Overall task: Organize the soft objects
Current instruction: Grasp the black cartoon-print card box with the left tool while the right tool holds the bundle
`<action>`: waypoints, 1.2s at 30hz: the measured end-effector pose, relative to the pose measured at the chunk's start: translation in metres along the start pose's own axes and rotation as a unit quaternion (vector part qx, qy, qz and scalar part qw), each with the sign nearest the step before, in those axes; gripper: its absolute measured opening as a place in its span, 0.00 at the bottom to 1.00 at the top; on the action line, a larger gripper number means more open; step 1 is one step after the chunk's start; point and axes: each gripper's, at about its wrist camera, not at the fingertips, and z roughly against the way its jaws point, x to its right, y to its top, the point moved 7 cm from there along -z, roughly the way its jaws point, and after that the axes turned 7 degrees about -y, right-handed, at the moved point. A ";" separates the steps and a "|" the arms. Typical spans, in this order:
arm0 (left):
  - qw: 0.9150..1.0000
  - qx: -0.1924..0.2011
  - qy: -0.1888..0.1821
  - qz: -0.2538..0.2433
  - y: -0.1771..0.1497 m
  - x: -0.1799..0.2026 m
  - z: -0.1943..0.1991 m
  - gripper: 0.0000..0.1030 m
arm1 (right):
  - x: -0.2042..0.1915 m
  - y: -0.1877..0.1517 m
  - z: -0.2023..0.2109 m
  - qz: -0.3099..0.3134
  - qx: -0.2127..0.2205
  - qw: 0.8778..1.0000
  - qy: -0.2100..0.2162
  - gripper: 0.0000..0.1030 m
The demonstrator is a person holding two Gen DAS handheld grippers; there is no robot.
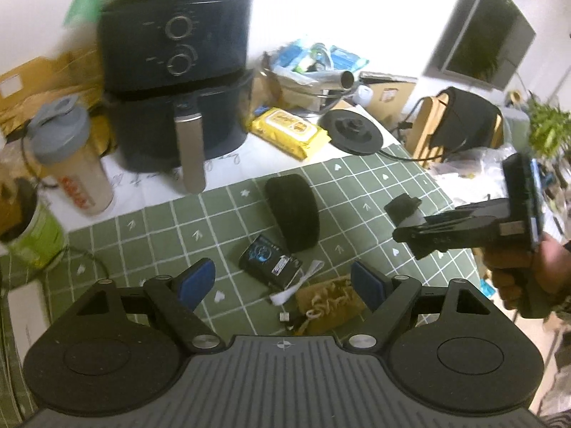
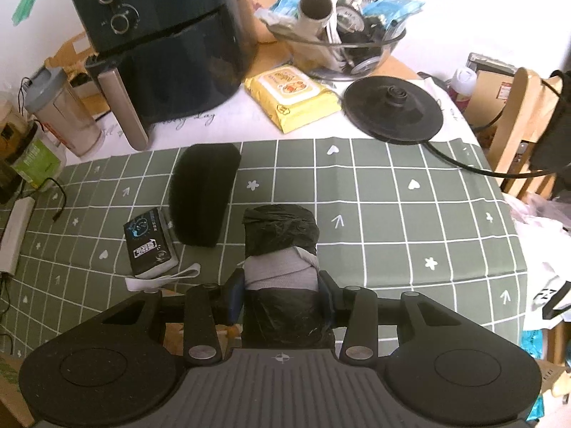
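My right gripper (image 2: 282, 294) is shut on a roll of black plastic bags with a grey band (image 2: 280, 249), held above the green checked tablecloth (image 2: 392, 221). In the left wrist view the right gripper (image 1: 410, 221) holds that roll (image 1: 403, 207) at the right. My left gripper (image 1: 283, 283) is open above the cloth; a tan drawstring pouch (image 1: 330, 303) lies by its right finger. A black foam pad (image 1: 294, 210) (image 2: 205, 192) and a black tissue pack (image 1: 269, 260) (image 2: 150, 244) with a white strap (image 2: 164, 276) lie on the cloth.
A black air fryer (image 1: 175, 71) stands at the back. A shaker bottle (image 1: 71, 157), a green cup (image 1: 34, 232), yellow wipes (image 2: 292, 96), a kettle base (image 2: 392, 107), and a glass bowl of clutter (image 2: 342, 46) are around. A wooden chair (image 2: 517, 125) stands right.
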 end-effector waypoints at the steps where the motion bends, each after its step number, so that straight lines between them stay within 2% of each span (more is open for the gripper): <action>1: 1.000 -0.002 0.000 -0.004 0.003 0.000 -0.003 0.81 | 0.001 0.000 0.003 -0.001 0.002 1.000 0.001 0.44; 13: 0.995 -0.064 -0.007 -0.071 0.008 -0.003 -0.061 0.81 | 0.015 -0.016 0.045 -0.022 0.022 0.999 0.019 0.44; 26: 0.979 -0.157 0.002 -0.131 -0.008 -0.015 -0.140 0.82 | 0.039 -0.037 0.067 -0.071 0.031 0.997 0.014 0.44; 32: 0.972 -0.186 0.001 -0.147 -0.014 -0.021 -0.168 0.82 | 0.048 -0.043 0.073 -0.092 0.036 0.995 0.010 0.44; 36: 0.970 -0.194 -0.003 -0.149 -0.017 -0.024 -0.182 0.81 | 0.053 -0.048 0.075 -0.102 0.035 0.994 0.006 0.44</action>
